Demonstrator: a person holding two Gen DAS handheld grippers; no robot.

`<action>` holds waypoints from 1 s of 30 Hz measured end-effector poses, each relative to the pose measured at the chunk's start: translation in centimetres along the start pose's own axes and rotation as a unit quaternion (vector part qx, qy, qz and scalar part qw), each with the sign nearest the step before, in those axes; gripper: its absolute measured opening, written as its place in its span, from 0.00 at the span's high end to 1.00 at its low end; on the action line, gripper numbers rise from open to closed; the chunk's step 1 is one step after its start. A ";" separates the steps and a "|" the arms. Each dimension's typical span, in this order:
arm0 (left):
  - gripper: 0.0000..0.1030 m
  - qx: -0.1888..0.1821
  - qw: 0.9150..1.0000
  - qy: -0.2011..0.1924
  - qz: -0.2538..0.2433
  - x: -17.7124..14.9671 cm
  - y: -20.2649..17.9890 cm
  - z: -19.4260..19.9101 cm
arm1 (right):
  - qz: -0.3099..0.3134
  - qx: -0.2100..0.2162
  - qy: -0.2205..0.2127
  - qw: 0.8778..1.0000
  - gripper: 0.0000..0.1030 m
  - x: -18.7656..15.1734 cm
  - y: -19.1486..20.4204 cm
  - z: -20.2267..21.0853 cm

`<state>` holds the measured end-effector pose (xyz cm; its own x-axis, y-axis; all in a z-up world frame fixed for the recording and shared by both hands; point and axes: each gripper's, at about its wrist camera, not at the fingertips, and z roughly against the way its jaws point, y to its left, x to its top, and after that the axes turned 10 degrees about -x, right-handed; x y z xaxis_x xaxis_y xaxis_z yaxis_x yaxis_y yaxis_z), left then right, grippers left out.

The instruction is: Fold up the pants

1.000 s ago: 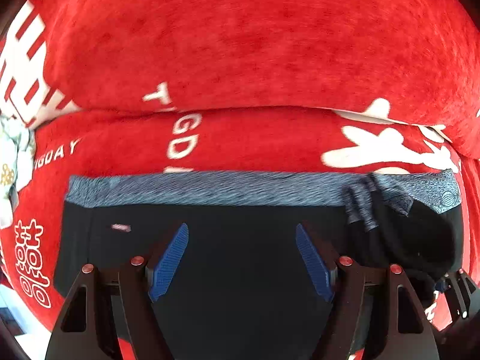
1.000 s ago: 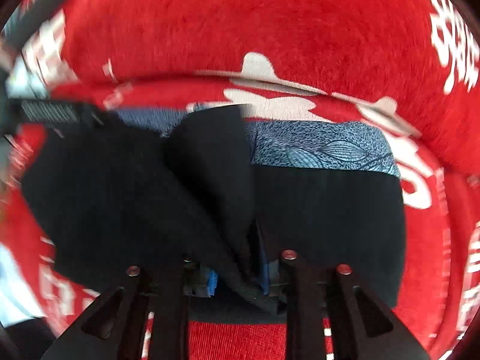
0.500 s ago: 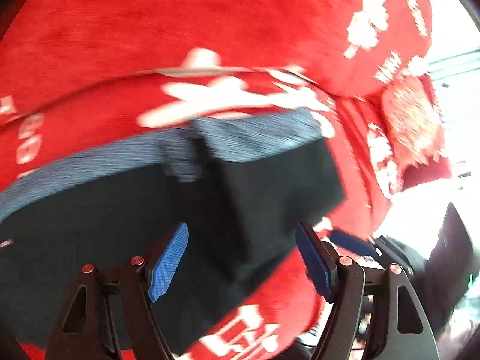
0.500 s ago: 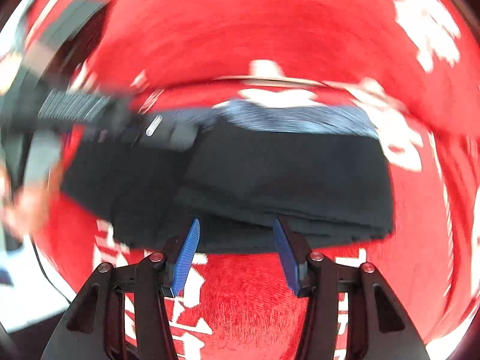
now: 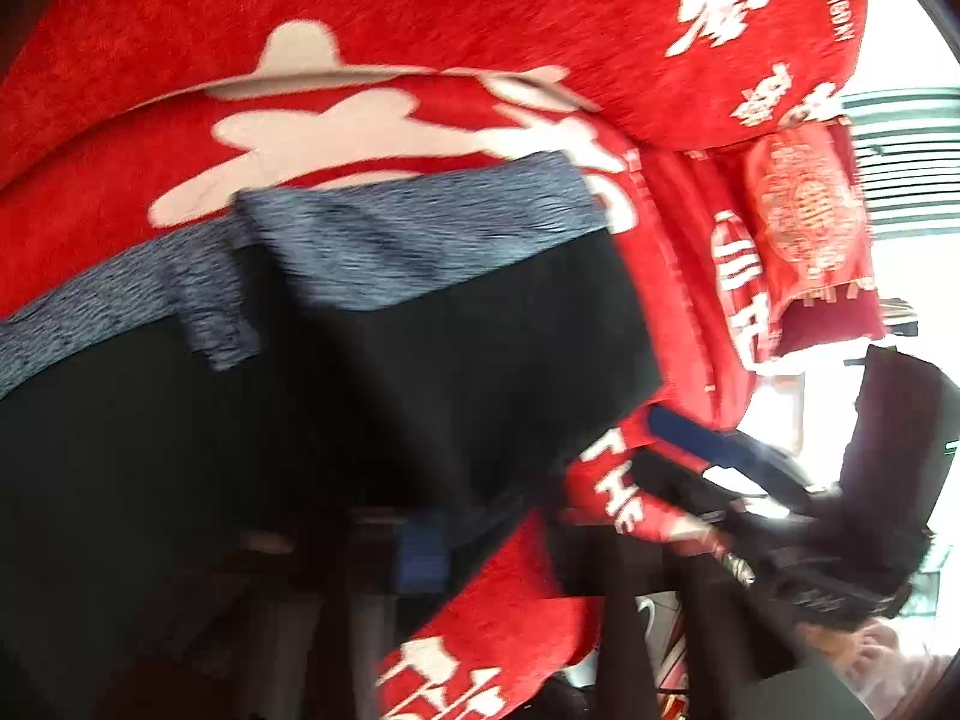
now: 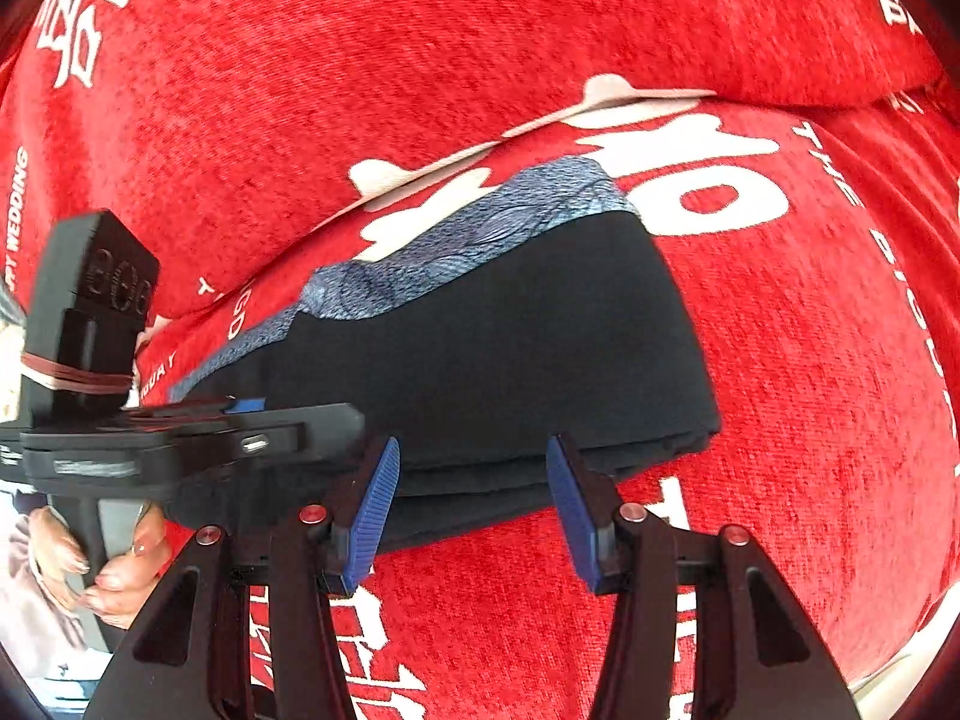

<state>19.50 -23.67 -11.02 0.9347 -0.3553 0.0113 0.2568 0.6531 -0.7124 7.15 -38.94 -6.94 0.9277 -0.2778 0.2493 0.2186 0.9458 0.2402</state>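
Black pants (image 6: 492,360) with a grey-blue patterned waistband (image 6: 480,240) lie folded on the red sofa seat. My right gripper (image 6: 471,468) stands open just above their near folded edge, and its blue pads (image 6: 372,510) touch no cloth. In the blurred left wrist view, my left gripper (image 5: 420,552) is shut at the near edge of the pants (image 5: 360,396), with black cloth around its blue pads. The same left gripper (image 6: 240,420) shows from the side over the pants' left part. The right gripper (image 5: 708,450) shows at the pants' right corner.
The red sofa cover (image 6: 810,390) with white lettering spreads under and around the pants, and the back cushion (image 6: 420,60) rises behind. A red tasselled cushion (image 5: 804,222) lies at the far right by a bright window. A person's hand (image 6: 114,576) holds the left gripper's handle.
My right gripper let go of the black fold, opened and drew back to the near edge; the fold now lies flat. My left gripper swung right along the pants and closed.
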 end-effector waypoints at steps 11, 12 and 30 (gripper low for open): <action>0.93 0.028 0.999 -0.019 0.034 -4.6 2.6 0.3 | -0.008 0.031 0.010 0.999 0.46 1.7 -1.8 -0.2; 0.93 0.030 0.999 -0.021 0.033 -4.5 2.6 0.3 | -0.011 0.037 0.005 0.999 0.46 2.6 -2.2 -0.4; 0.93 0.050 0.997 -0.047 0.048 -5.3 1.7 1.6 | -0.009 0.035 0.094 0.995 0.60 11.4 -4.7 -8.4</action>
<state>15.35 -19.58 -11.14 0.9737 -0.2271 0.0161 0.1844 0.7453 -0.6407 19.25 -45.17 -13.11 0.9654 -0.2523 0.0668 0.2205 0.9253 0.3086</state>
